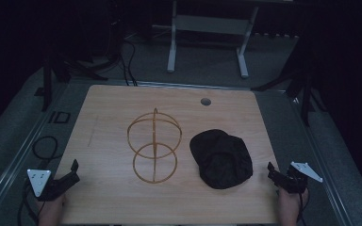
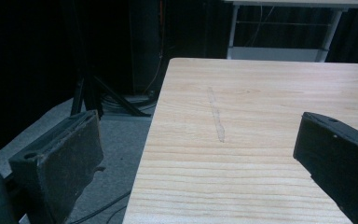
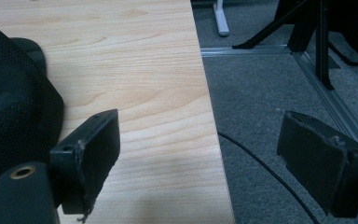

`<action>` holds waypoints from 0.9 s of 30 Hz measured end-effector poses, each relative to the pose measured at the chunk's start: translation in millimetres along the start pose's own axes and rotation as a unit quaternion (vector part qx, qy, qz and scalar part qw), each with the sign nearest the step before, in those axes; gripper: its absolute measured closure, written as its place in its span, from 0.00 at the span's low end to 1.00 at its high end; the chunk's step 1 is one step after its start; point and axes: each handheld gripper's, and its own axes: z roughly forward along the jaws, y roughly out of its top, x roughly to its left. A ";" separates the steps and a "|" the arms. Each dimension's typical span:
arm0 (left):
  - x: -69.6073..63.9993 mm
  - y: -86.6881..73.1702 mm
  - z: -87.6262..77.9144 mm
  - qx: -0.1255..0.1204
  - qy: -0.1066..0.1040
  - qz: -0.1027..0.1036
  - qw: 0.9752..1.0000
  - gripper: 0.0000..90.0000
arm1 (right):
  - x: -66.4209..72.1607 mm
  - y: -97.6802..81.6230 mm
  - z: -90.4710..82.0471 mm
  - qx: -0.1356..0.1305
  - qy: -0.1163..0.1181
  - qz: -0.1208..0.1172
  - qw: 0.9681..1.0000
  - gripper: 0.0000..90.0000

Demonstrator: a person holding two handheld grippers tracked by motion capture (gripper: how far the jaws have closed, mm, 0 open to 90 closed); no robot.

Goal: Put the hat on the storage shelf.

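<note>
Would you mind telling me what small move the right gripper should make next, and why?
Probably a short reach inward toward the black cap. The right gripper sits at the table's right edge with jaws open and empty, and the cap lies just beside it, untouched. The wooden hoop stand is farther off, and the left gripper waits open at the left edge.

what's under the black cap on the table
The black cap lies crumpled on the bare wooden table, right of the wire hat stand. Around its edge there is wood; whatever lies beneath the fabric is covered.
</note>
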 end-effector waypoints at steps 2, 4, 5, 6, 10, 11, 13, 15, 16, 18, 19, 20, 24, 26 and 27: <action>-0.1 0.0 0.0 0.000 0.000 0.000 1.000 0.02 | 0.0 0.0 -0.1 -0.001 0.000 0.001 1.000 0.14; -0.2 0.0 -0.1 0.000 0.000 0.001 1.000 0.02 | 0.0 -0.1 -0.3 -0.001 0.002 0.001 1.000 0.14; -0.2 0.0 0.0 0.000 0.000 0.001 1.000 0.02 | 0.0 -0.1 -0.3 -0.001 0.003 0.000 1.000 0.14; -0.2 0.0 0.0 0.000 0.000 0.001 1.000 0.02 | 0.0 -0.1 -0.3 -0.001 0.003 0.000 1.000 0.14; -0.1 0.1 0.0 0.001 0.000 0.002 1.000 0.02 | 0.9 -0.1 -0.3 -0.001 0.005 -0.005 1.000 0.14; -0.2 0.1 -0.1 0.001 0.000 0.002 1.000 0.02 | 0.8 -0.3 -1.0 -0.005 0.008 -0.005 1.000 0.14; -0.3 0.1 -0.1 0.001 0.000 0.002 1.000 0.02 | 0.7 0.2 -1.9 -0.007 0.011 -0.006 1.000 0.14; -0.5 0.1 -0.1 0.001 0.000 0.003 1.000 0.02 | 0.2 1.4 -4.1 -0.008 0.023 -0.007 1.000 0.14; -0.6 0.2 0.1 0.002 0.000 0.004 1.000 0.02 | 0.4 2.9 -5.8 -0.006 0.027 -0.005 1.000 0.14; -0.6 0.2 0.1 0.002 0.000 0.004 1.000 0.02 | 1.3 7.3 -11.9 -0.015 0.040 0.000 0.999 0.14; -0.5 0.2 0.1 0.002 -0.001 0.004 1.000 0.02 | 3.1 10.5 -15.8 -0.023 0.046 0.002 0.999 0.14; -0.3 0.2 0.1 0.002 -0.001 0.003 1.000 0.02 | 5.6 14.2 -19.9 -0.028 0.051 -0.001 0.998 0.14; -0.3 0.2 0.0 0.002 0.000 0.003 1.000 0.02 | 20.8 29.4 -35.4 -0.043 0.075 -0.016 0.996 0.14; -0.1 0.2 0.2 0.002 0.000 0.001 1.000 0.02 | 29.5 36.3 -42.2 -0.051 0.090 -0.019 0.994 0.14; 0.0 0.2 0.2 0.002 -0.001 0.001 1.000 0.02 | 33.9 40.0 -44.9 -0.052 0.096 -0.024 0.994 0.14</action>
